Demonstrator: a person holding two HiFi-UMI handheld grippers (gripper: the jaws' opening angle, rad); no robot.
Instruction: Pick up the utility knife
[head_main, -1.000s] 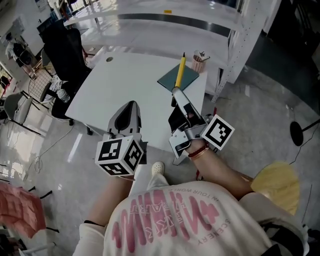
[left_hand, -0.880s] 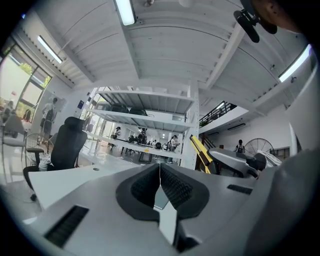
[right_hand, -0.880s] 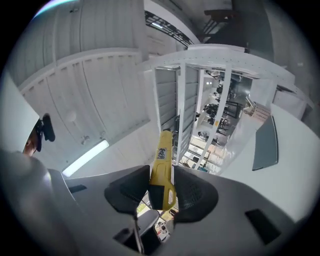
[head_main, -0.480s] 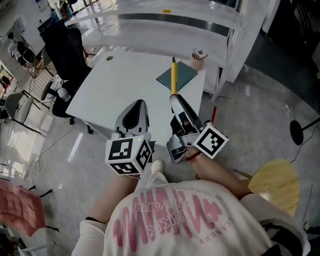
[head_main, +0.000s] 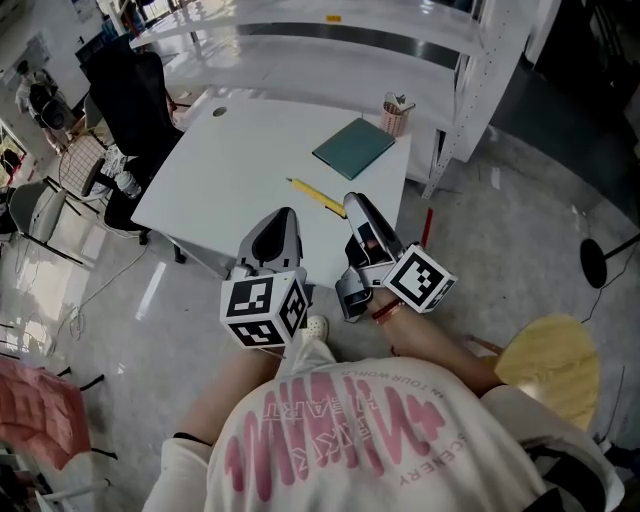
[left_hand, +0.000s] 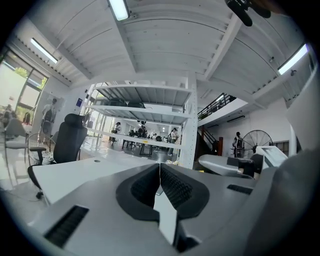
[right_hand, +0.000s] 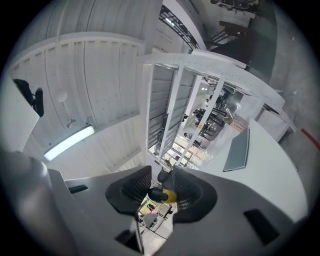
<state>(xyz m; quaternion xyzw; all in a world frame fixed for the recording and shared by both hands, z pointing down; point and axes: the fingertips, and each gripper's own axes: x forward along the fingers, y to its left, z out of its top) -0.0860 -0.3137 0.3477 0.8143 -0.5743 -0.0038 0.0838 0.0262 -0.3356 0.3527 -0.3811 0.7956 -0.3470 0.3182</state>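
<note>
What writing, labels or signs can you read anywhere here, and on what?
Nothing can be read for sure.
Shirt: pink lettering, upside down, too blurred to read.
Left cube and right cube: black-and-white square patterns, no words.
Knife, notebook: no print legible.

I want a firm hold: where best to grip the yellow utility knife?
Probably mid-handle, across the narrow width, from above. The utility knife is long and slim; the right hand-held gripper, jaws just closing, has only its end between them.
</note>
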